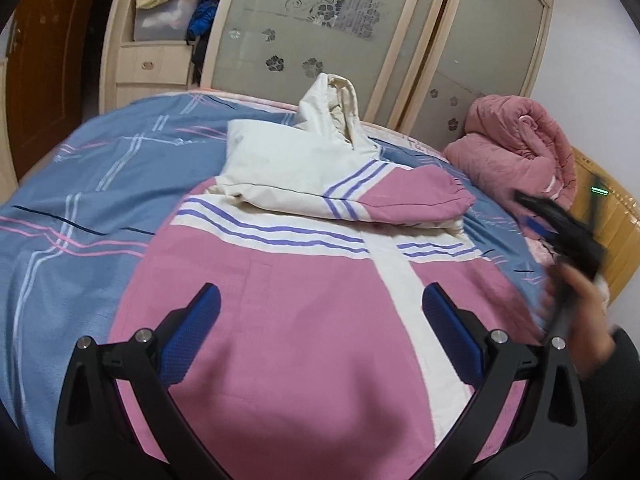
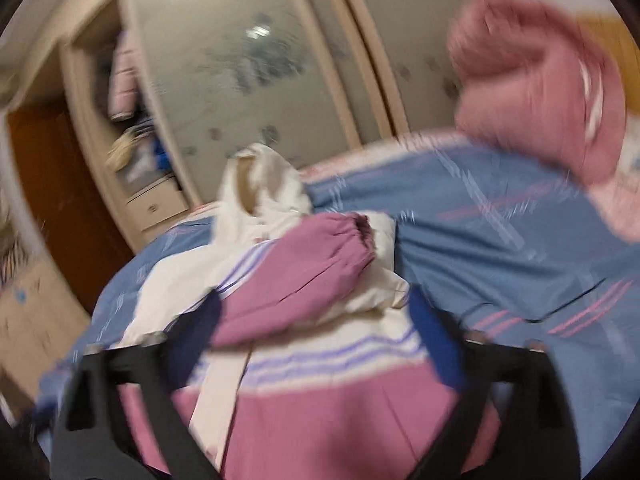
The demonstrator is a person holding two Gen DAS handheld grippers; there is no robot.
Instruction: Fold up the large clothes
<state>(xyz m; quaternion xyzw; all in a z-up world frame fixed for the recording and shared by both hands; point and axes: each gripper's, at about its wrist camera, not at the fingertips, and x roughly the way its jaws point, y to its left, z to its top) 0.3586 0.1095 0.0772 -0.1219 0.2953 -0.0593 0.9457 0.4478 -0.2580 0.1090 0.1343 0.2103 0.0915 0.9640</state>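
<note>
Blue plaid bedsheet (image 1: 80, 184) covers the bed; a frosted floral wardrobe (image 1: 320, 20) stands at 12 o'clock. The pink-and-cream jacket (image 1: 300, 312) lies flat at centre, one sleeve (image 1: 416, 196) folded across it. My left gripper (image 1: 320, 332) hovers above it, jaws wide, empty. My right gripper (image 2: 316, 344), blurred, is likewise spread wide over the jacket. A rolled pink quilt (image 1: 516, 144) sits at 2 o'clock. No legible writing.

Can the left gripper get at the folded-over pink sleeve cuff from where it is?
Probably yes: the left gripper hangs open over the jacket body, and nothing lies between it and the sleeve cuff farther ahead.
</note>
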